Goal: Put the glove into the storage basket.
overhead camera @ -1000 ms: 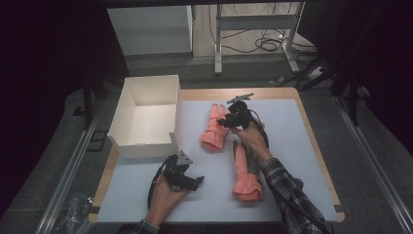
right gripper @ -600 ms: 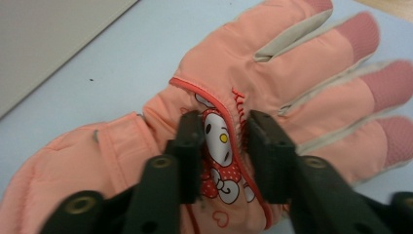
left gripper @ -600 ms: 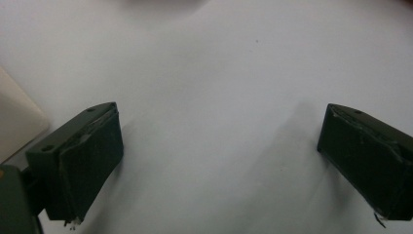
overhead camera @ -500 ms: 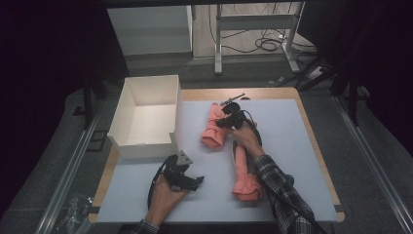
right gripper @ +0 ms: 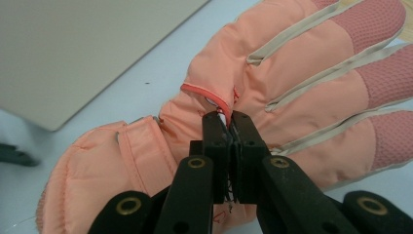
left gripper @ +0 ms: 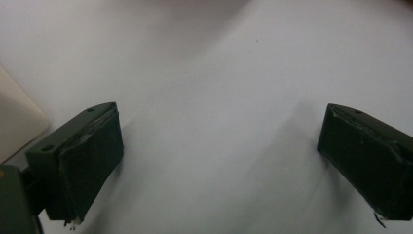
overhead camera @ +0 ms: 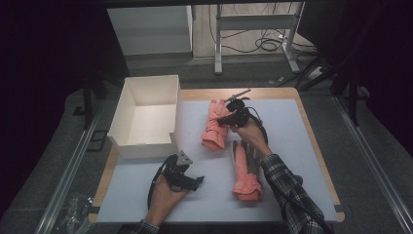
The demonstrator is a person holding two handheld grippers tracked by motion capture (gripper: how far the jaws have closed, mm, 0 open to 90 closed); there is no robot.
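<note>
Two salmon-pink winter gloves lie on the white table mat. The far glove [overhead camera: 214, 124] [right gripper: 272, 92] lies beside the box, and my right gripper [overhead camera: 225, 120] [right gripper: 229, 119] is shut on a fold of fabric at its middle. A second glove [overhead camera: 245, 170] lies nearer the front edge, partly under the right forearm. My left gripper [overhead camera: 191, 183] [left gripper: 219, 165] rests low over bare mat at the front left, its jaws wide apart with nothing between them.
An open white cardboard box [overhead camera: 127, 105] stands at the mat's back left corner, empty inside. The wooden table edge [overhead camera: 316, 146] borders the mat on the right. Desk legs and cables [overhead camera: 263, 44] lie on the floor beyond the table.
My right gripper has slid left across the far glove and closed on its fabric. The left gripper has stayed where it was.
</note>
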